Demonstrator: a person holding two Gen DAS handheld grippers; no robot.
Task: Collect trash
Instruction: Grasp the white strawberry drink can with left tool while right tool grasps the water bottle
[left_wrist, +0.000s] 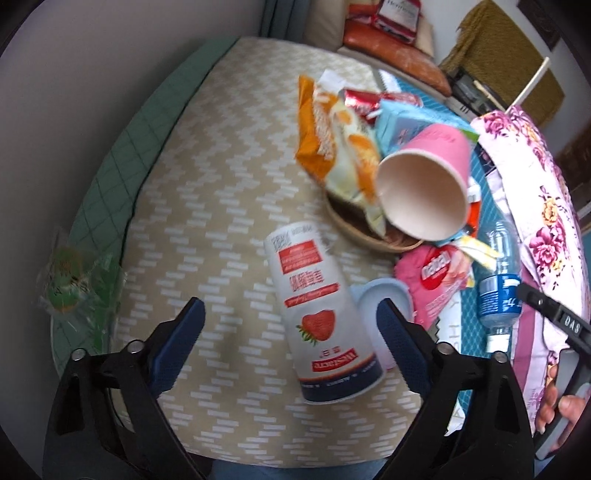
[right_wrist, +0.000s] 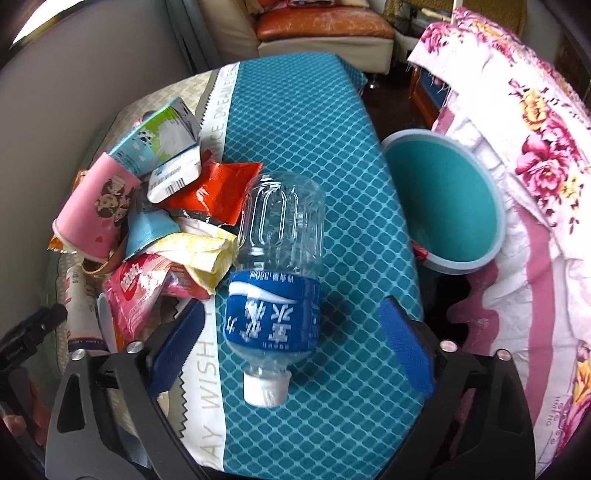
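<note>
My left gripper (left_wrist: 290, 321) is open around a white strawberry drink cup (left_wrist: 319, 325) that lies on its side on the beige mat (left_wrist: 192, 206); the pads do not touch it. My right gripper (right_wrist: 291, 332) is open around a clear plastic bottle (right_wrist: 275, 266) with a blue label, lying cap toward me on the teal mat (right_wrist: 295, 122). A heap of trash sits between them: a pink paper cup (left_wrist: 424, 184), an orange snack bag (left_wrist: 332, 136), a pink wrapper (left_wrist: 439, 273), a milk carton (right_wrist: 159, 136) and a red wrapper (right_wrist: 214, 192).
A teal bin (right_wrist: 447, 206) stands open just past the right edge of the teal mat. A floral quilt (right_wrist: 535, 184) lies at the right. A wicker bowl (left_wrist: 369, 236) sits under the heap. A green wrapper (left_wrist: 74, 284) lies at the mat's left edge. A sofa (right_wrist: 321, 33) is behind.
</note>
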